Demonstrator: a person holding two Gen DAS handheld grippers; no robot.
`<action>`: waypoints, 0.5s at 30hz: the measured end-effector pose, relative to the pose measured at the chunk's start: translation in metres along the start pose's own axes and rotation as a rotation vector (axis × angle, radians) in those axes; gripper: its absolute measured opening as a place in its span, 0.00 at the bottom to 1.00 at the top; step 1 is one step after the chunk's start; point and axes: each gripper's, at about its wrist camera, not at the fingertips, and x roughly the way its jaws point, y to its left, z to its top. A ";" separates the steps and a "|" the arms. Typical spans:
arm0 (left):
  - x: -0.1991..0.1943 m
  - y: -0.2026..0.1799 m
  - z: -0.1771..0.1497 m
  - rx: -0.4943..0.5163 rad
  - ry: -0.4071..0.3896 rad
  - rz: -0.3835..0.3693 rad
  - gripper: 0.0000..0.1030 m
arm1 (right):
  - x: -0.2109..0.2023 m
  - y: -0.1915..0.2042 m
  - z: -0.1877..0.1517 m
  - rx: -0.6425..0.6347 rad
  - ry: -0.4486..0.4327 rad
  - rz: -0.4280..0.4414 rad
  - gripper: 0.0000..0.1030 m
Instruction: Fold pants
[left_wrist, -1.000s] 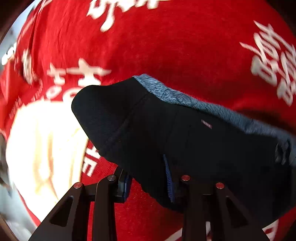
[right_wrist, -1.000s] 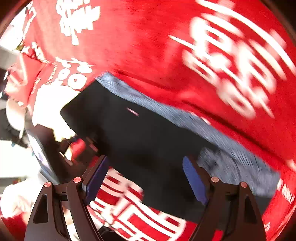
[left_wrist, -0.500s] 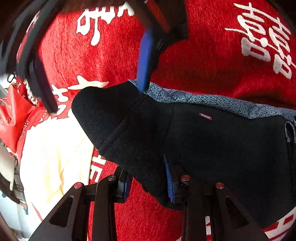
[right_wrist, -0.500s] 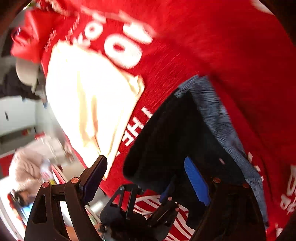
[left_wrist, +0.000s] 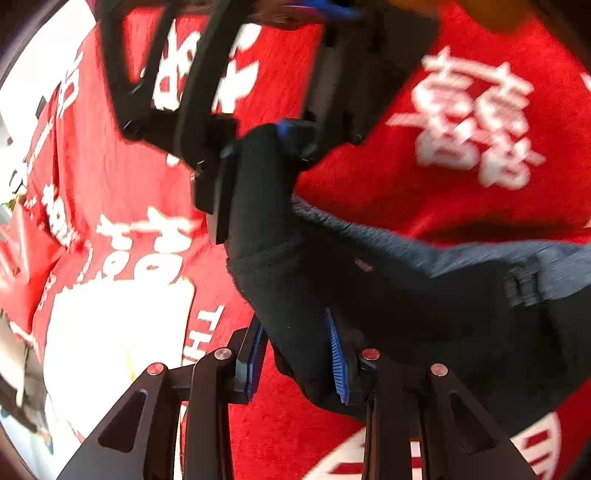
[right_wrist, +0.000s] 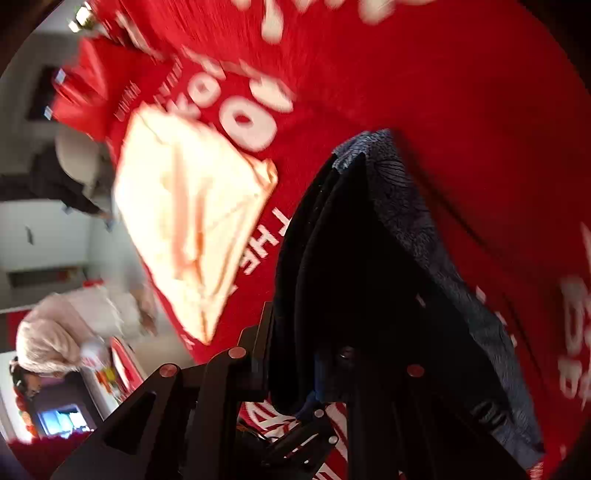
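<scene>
The dark pants (left_wrist: 406, 295), with a grey-blue waistband (left_wrist: 461, 251), lie bunched on a red cloth (left_wrist: 480, 184) printed with white characters. My left gripper (left_wrist: 299, 354) is shut on a thick fold of them at the near edge. My right gripper (left_wrist: 255, 173) reaches in from the top of the left wrist view. Its jaws are closing, with the pants' raised black corner between them and the pads pressing on it. In the right wrist view the pants (right_wrist: 369, 277) fill the gap of the right gripper (right_wrist: 306, 354), and black fabric hides its right pad.
A folded cream garment (left_wrist: 110, 350) lies on the red cloth to the left of the pants, also in the right wrist view (right_wrist: 192, 229). The table edge runs beyond it. A person in a pale top (right_wrist: 55, 339) is off the table at far left.
My right gripper swung over from the pants' middle to their far corner and closed on it. My left gripper rose, lifting its fold off the cloth.
</scene>
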 end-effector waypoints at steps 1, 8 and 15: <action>-0.015 -0.009 0.006 0.021 -0.029 -0.014 0.32 | -0.019 -0.007 -0.016 0.011 -0.052 0.035 0.17; -0.098 -0.081 0.029 0.143 -0.143 -0.136 0.32 | -0.117 -0.068 -0.127 0.123 -0.321 0.179 0.18; -0.154 -0.188 0.028 0.309 -0.197 -0.254 0.32 | -0.167 -0.155 -0.268 0.307 -0.531 0.251 0.18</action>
